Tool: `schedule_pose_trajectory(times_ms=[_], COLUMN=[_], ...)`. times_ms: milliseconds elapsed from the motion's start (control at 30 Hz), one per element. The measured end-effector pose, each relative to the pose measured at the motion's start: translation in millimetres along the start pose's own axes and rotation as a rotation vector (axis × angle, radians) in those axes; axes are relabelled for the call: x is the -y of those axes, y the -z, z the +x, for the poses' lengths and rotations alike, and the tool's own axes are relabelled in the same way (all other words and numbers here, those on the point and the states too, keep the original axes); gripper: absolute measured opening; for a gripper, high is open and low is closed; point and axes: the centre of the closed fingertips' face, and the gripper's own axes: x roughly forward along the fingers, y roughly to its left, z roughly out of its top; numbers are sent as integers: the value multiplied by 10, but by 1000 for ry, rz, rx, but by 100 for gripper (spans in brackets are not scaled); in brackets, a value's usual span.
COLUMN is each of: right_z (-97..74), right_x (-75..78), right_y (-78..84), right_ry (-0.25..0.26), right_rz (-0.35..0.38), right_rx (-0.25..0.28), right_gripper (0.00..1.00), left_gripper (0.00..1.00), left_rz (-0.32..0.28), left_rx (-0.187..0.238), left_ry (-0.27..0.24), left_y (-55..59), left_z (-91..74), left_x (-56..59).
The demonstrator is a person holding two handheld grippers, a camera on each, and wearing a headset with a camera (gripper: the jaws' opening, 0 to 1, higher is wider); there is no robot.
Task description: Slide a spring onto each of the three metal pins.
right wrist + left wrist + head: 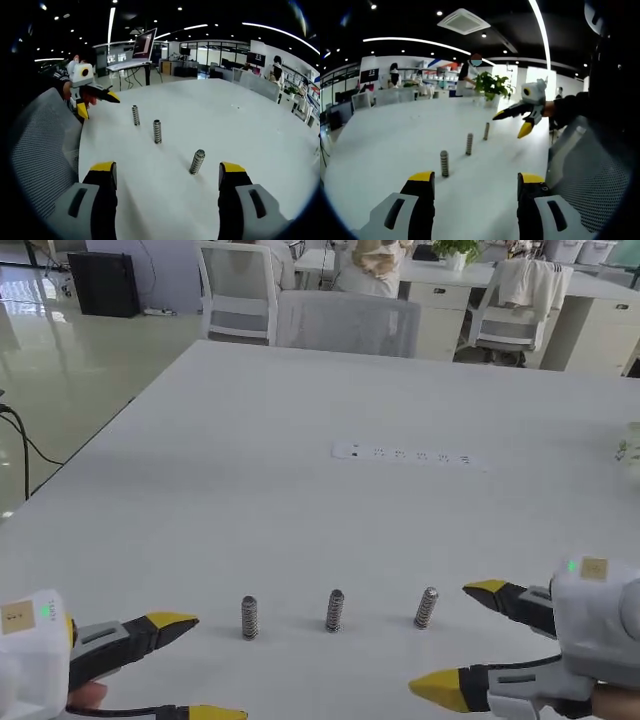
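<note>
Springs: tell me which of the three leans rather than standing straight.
The rightmost spring in the head view, nearest the right claw, tilts; the middle spring and leftmost spring stand upright.

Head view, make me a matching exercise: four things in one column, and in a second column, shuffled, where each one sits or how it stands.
Column one:
1. yellow-tipped left gripper
2. yellow-tipped right gripper
3. white socket strip
4. rightmost coiled metal spring

Column two:
A. standing tilted, not upright
B. bottom left corner, jaws open
C. set flat into the white table, far from both grippers
D. bottom right corner, jaws open

Pairs: 1-B, 2-D, 3-C, 4-A.
</note>
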Motion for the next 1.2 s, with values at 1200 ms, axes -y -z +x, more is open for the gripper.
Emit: schedule_pose_trajectory(times_ms=[1200], right_z=[38], right_x=[-18], right_y=[-10], right_ry=[19], right_rz=[22], right_rx=[40], right_gripper=[92], left_gripper=[66], left_rz=[-24], left_rx=[2], left_ry=[-12], left_y=[37], left_z=[-5], left_x=[37])
